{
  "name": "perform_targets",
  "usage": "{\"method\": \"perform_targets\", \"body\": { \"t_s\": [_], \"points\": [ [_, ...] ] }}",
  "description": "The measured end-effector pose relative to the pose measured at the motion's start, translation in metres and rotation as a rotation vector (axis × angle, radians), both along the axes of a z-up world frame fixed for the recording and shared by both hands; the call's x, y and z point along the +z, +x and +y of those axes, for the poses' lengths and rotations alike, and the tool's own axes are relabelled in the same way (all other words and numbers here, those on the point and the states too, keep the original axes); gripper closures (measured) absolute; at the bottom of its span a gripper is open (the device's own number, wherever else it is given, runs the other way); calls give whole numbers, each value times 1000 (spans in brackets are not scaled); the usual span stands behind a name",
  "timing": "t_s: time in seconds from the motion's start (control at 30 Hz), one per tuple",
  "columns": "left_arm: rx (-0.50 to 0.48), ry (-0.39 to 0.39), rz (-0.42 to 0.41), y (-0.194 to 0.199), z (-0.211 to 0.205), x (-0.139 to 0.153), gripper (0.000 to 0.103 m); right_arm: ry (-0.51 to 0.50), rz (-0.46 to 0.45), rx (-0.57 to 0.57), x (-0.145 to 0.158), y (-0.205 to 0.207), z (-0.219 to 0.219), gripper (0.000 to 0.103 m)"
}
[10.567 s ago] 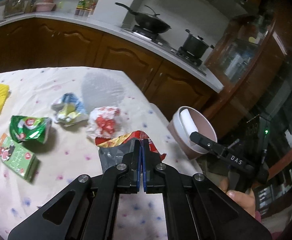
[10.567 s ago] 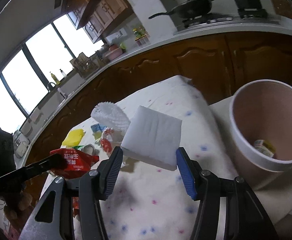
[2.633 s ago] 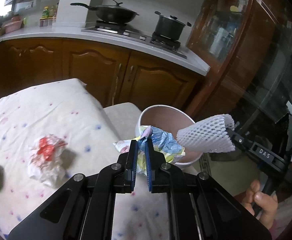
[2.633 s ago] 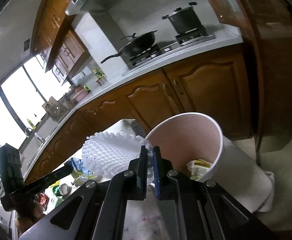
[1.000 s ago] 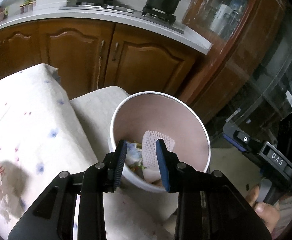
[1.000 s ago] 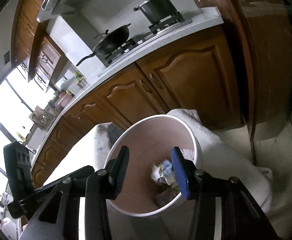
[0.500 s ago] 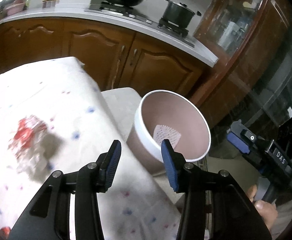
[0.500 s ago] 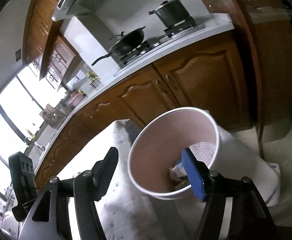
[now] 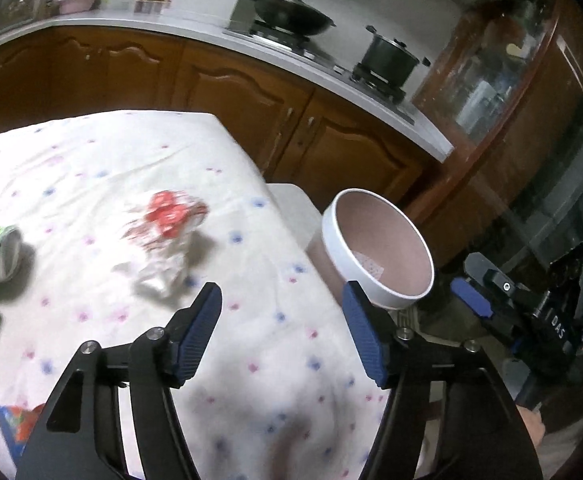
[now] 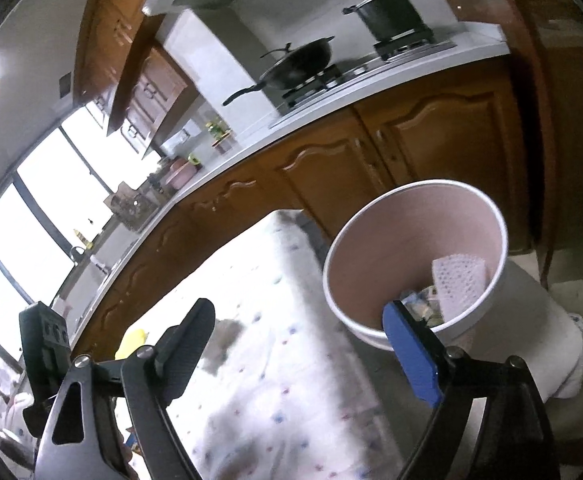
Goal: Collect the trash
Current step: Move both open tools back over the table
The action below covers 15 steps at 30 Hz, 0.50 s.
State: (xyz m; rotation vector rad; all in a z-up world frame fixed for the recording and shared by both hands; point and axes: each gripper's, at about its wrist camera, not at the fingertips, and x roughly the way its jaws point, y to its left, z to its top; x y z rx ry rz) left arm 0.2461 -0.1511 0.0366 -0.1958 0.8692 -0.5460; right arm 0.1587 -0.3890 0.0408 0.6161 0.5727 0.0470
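Left wrist view: left gripper [image 9: 281, 322] spread wide, empty, above floral tablecloth [image 9: 91, 168].
Trash: crumpled red-and-white wrapper [image 9: 163, 240] on cloth.
Right gripper [image 10: 303, 344]: spread wide, empty.
Bin: round white-rimmed pink bucket [image 10: 371, 236] beside table, holding white foam net [image 10: 457, 280].

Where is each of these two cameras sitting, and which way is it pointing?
Left wrist: rides on the left gripper, looking over the table at a crumpled wrapper and the bin; open fingers show, and the right gripper.
Right wrist: rides on the right gripper, looking toward the bin and stove; open fingers show.
Shared: bin, table, wok, pot.
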Motion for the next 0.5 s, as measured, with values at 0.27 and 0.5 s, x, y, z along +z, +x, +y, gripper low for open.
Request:
{"method": "perform_targets", "body": {
  "t_s": [0.27,0.5],
  "points": [
    [70,14,-20,-24,48,0,39,2,4,63,-2,4,35,15],
    [147,16,-44,-44,99,2,38,-6,21,136,-9,12,74,15]
  ]
}}
